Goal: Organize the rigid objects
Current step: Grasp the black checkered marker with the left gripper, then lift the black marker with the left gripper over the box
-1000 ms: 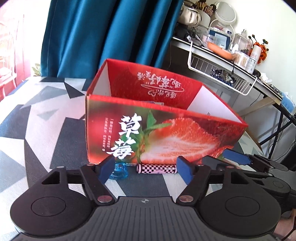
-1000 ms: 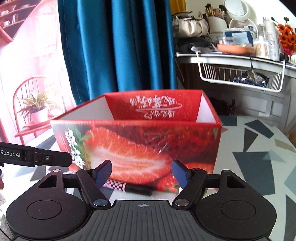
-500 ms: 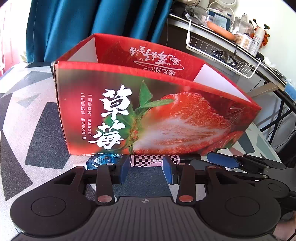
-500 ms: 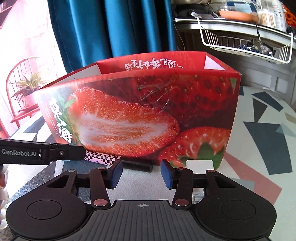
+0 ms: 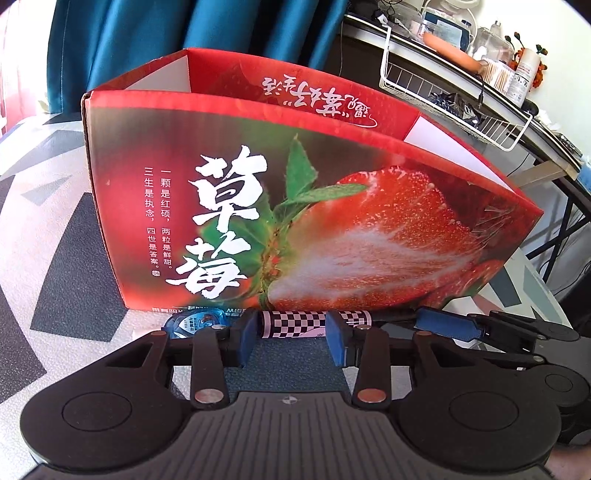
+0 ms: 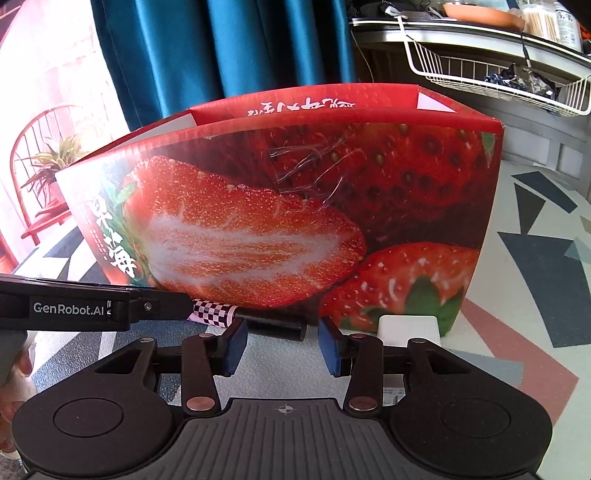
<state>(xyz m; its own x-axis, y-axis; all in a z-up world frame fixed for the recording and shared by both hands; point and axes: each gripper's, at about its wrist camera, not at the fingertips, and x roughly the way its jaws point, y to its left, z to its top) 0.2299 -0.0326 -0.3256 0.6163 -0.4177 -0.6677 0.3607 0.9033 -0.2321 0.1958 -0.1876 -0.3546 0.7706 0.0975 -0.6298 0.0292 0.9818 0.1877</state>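
**Together, two grippers close in on a pen at the foot of a strawberry box**

Low over a table patterned in grey, black and white shards, both hand-held tools point at one pen that lies flat along the base of a red box, touching or nearly touching its front wall. The pen wears a pink sleeve with a black-and-white check; its black end points toward the right gripper.

The left gripper has just been closing its jaws. They now stand narrowed with a gap between the blue pads, and the checked sleeve runs crosswise just beyond the tips, passing behind the right-hand pad. Nothing is pinched.

The right gripper has likewise just been closing. Its pads are drawn in but apart, the pen's black end lying across just past them, ungrasped. Its own camera catches the left tool reaching in from the left edge, over the checked sleeve.

A small blue round item sits beside the pen's sleeve end, against the box. A white block rests at the box's near right corner. The box stands open at the top; what it holds cannot be seen.

Behind hang teal curtains. A white wire basket hangs from a cluttered shelf on the right.
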